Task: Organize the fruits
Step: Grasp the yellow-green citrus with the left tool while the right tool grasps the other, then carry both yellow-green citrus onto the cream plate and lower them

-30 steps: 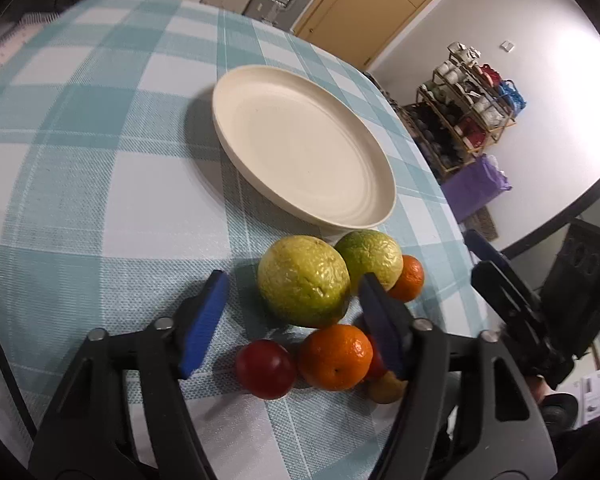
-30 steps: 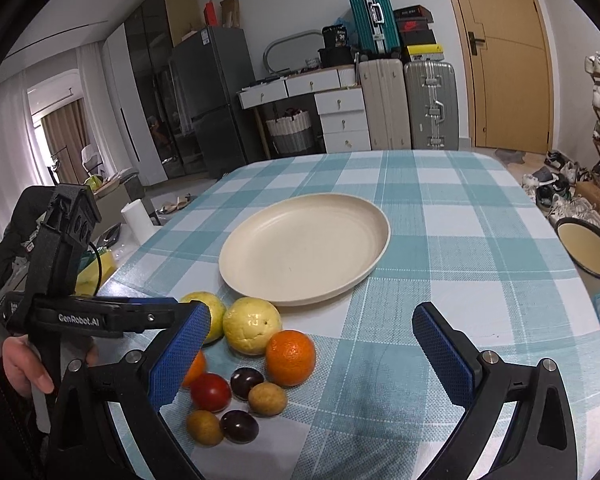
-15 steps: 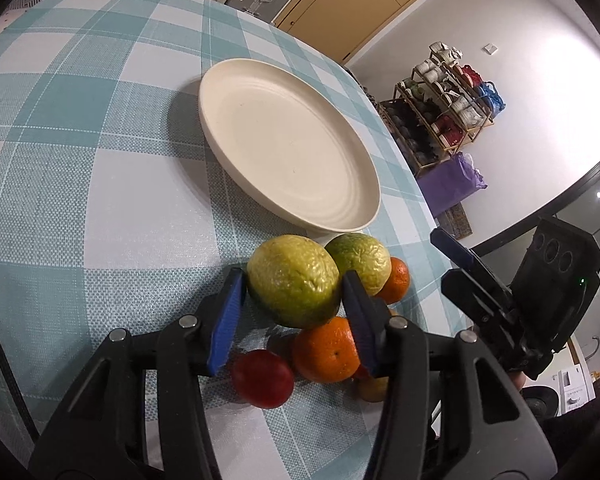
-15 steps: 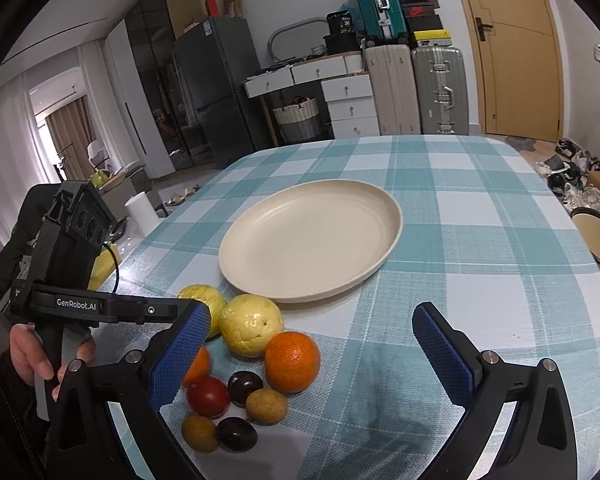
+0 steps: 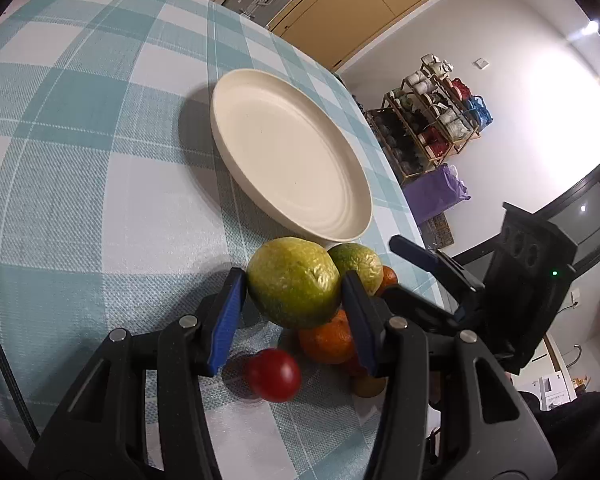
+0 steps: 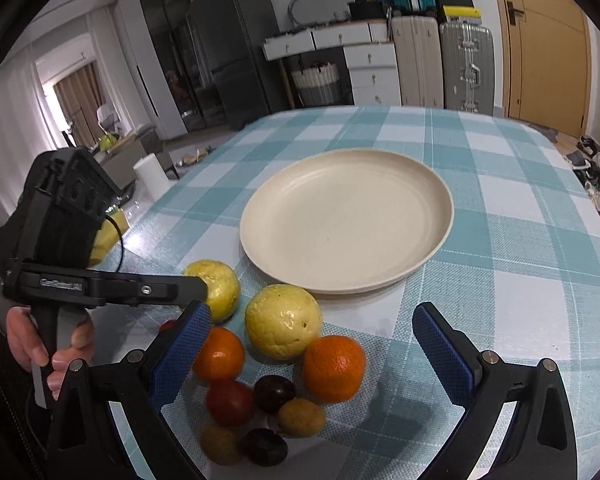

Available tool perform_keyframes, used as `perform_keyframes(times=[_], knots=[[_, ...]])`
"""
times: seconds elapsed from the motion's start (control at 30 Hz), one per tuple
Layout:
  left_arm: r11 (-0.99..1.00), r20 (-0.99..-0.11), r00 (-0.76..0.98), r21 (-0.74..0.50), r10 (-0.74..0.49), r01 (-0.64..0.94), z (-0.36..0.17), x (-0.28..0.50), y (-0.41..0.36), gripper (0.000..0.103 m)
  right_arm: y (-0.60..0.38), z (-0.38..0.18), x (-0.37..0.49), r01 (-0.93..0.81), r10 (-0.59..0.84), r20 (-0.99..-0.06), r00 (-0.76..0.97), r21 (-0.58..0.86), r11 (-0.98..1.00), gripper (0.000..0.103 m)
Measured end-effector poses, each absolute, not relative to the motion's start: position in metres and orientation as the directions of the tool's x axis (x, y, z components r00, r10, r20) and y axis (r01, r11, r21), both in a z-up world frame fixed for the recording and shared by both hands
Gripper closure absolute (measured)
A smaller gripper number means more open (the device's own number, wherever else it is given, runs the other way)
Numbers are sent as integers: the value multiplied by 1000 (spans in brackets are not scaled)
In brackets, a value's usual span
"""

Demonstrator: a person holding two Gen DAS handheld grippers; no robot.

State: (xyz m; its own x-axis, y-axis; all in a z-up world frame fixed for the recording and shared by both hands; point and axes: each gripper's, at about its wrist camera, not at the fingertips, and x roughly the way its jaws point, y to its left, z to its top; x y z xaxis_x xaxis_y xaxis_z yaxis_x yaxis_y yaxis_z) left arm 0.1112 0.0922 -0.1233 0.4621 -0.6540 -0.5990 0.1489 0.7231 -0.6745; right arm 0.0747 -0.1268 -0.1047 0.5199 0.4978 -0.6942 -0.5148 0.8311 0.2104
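Note:
My left gripper (image 5: 294,304) is shut on a large yellow-green citrus fruit (image 5: 293,282), also seen in the right wrist view (image 6: 216,288), and holds it just above the fruit pile. A second yellow-green fruit (image 6: 283,326), oranges (image 6: 334,368) (image 6: 219,354), a red fruit (image 5: 275,375), dark plums (image 6: 273,393) and small brown fruits (image 6: 301,417) lie on the checked cloth. A cream plate (image 6: 346,220) stands empty behind them. My right gripper (image 6: 312,354) is open over the pile, holding nothing.
The table edge (image 5: 412,216) drops off past the plate on the right of the left wrist view. A shoe rack (image 5: 436,116) stands by the wall. Suitcases (image 6: 466,66), drawers and a fridge (image 6: 236,52) stand beyond the table.
My left gripper closed on the large yellow-green fruit and lifted it slightly. My right gripper moved closer over the fruit pile, still open.

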Motion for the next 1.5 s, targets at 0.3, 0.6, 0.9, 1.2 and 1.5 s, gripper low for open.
perform_keyframes(times=[0.3, 0.6, 0.9, 1.2, 1.5], knots=[[708, -580, 473, -691, -664, 147, -121, 116, 99, 57, -99, -116, 82, -554, 435, -775, 460, 133, 822, 24], [699, -574, 473, -702, -668, 135, -132, 108, 100, 58, -86, -116, 78, -596, 410, -805, 429, 89, 798, 51], [711, -582, 480, -690, -656, 135, -132, 99, 105, 58, -74, -114, 74, -622, 370, -822, 433, 24, 782, 55], [696, -559, 505, -708, -658, 123, -123, 99, 118, 58, -93, -102, 74, -596, 497, -759, 421, 182, 782, 55], [669, -524, 512, -729, -681, 145, -102, 114, 110, 58, -119, -88, 86, -559, 622, -651, 435, 346, 753, 55]])
